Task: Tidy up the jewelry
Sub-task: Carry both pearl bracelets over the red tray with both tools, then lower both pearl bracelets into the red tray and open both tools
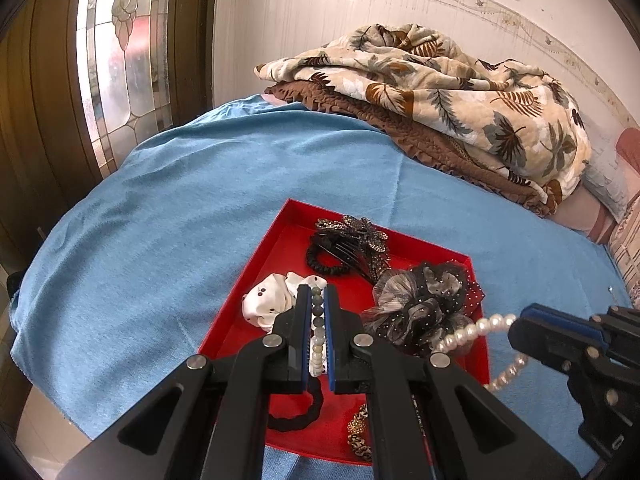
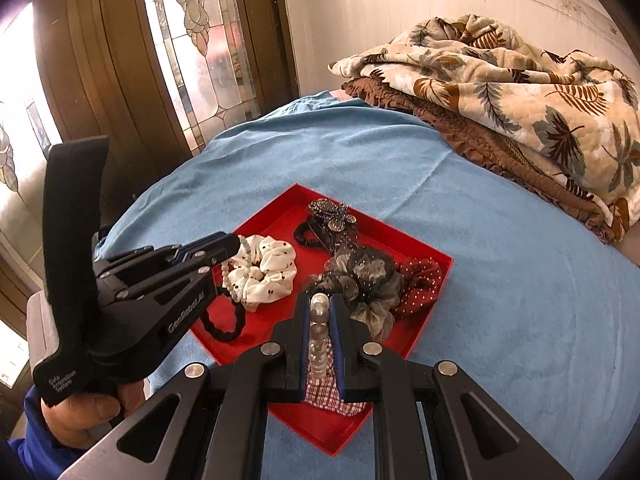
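Lower slowly into the red tray (image 1: 256,264), left gripper (image 1: 318,300) clamped on the bead bracelet (image 1: 318,332), right gripper (image 2: 320,308) on the pearl necklace (image 2: 319,332), untangled.

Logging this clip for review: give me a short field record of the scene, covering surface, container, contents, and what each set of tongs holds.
surface: blue cloth over a bed
container: red tray, open, no lid seen
contents: white dotted scrunchie, black hair tie, rhinestone flower comb, grey tulle scrunchie, red dotted scrunchie
left tongs: shut on grey-and-white bead bracelet, above the tray
right tongs: shut on pearl strand, above the tray
background: folded leaf-print quilt, stained-glass door
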Tool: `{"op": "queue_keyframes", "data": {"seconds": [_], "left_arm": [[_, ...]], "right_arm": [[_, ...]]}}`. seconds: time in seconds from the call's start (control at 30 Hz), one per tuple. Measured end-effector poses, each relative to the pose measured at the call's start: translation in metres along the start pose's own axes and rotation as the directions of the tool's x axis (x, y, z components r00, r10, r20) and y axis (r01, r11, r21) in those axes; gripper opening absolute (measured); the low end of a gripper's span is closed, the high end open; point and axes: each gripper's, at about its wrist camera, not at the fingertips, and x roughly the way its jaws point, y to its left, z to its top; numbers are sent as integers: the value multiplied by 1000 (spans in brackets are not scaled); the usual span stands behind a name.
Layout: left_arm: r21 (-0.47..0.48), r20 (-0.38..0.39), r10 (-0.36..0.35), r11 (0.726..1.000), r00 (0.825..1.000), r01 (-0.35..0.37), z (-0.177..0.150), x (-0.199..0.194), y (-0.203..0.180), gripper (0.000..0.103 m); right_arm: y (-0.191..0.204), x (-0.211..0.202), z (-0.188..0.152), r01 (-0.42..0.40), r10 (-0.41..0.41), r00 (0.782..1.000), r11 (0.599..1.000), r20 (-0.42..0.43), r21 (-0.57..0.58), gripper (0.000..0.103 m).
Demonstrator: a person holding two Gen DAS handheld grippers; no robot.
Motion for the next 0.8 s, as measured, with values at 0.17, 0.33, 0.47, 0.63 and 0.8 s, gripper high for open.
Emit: {"op": "queue_keyframes", "data": {"seconds": [0.17,0.33,0.47,0.63,0.8], "left_arm": [[-29,-3,-56,998,998,55,0,-2,1,6],[-62,4,-172,983,985,172,-1,-9,1,6],[-140,9,-310,941,951,308,0,-10,11,6],[-204,5,-413,891,911,405,-1,-8,20,6],[-183,-25,-376,913,926,366,-4,-9,16,6]], "right_arm": [[-5,1,6,8,-8,1000,1000,9,12,11],[-15,-2,12,21,-21,1000,999,22,35,11],[-23,-5,15,19,-21,999,998,28,60,11],[-23,-5,19,21,-23,999,998,32,64,11],[-21,-3,26,13,-15,999,998,34,58,11]]}}
